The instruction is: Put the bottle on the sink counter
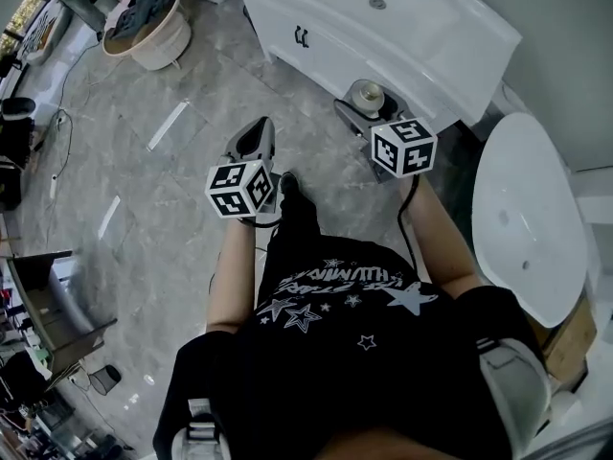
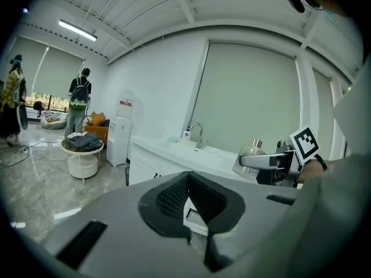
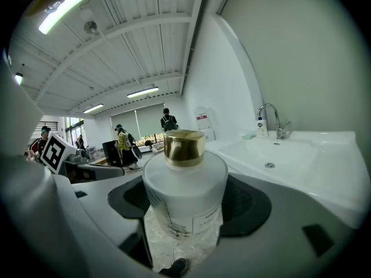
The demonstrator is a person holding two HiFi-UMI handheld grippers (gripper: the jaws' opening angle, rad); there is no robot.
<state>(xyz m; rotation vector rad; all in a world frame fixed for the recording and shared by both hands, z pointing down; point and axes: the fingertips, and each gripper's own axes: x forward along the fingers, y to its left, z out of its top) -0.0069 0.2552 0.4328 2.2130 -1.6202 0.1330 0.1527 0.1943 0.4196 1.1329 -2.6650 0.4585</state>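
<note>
Gripping bottle (image 3: pixel 184 196), right gripper (image 3: pixel 186 213) | white sink counter (image 3: pixel 330 172) near | marble floor (image 1: pixel 172 180)

White gold-capped bottle (image 3: pixel 184 198) clamped in hand-held gripper (image 3: pixel 185 225), sink counter (image 3: pixel 339 175) at right

Plenty of room up top: from the right gripper (image 1: pixel 364 101) and its bottle (image 3: pixel 185 196), the sink counter (image 1: pixel 460 56) at 12 to 1 o'clock shows a bare white rim round the basin. Only the faucet (image 3: pixel 272 120) and a little soap bottle (image 3: pixel 262 126) stand there, way at the back. At 3 to 4 o'clock a big white oval fixture (image 1: pixel 527 218) crowds in near the counter corner, so that side's tight. From 8 to 10 o'clock, past the left gripper (image 1: pixel 261 129), it's open grey floor (image 1: pixel 172 161), with a round stand of clothes (image 1: pixel 148 27) well off at 10 to 11.
</note>
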